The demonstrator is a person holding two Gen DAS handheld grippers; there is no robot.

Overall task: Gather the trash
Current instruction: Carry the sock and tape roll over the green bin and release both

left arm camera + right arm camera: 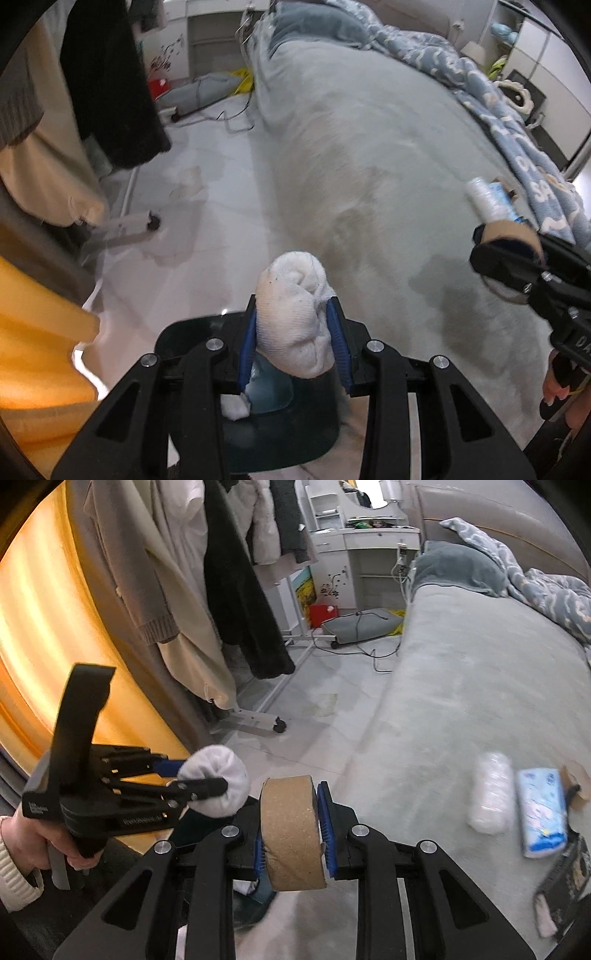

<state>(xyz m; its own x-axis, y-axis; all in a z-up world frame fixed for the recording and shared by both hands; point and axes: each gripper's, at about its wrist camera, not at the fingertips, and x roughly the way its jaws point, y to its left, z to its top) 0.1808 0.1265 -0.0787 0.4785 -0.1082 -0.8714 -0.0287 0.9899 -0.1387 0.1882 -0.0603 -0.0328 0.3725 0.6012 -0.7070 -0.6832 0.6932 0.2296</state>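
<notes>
My left gripper is shut on a rolled white wad of paper and points steeply down over a dark bin. The bin holds a blue bag and a small white wad. My right gripper is shut on a brown cardboard roll, its blue pads pressing both flat sides. From the right wrist view, the left gripper with the white wad hangs just left of the roll. In the left wrist view, the right gripper with the cardboard roll is at the right edge.
On the grey bed lie a clear-wrapped white pack, a blue tissue pack and a dark packet. A clothes rack with coats and its wheeled foot stand left, by an orange curtain. Cables trail on the floor.
</notes>
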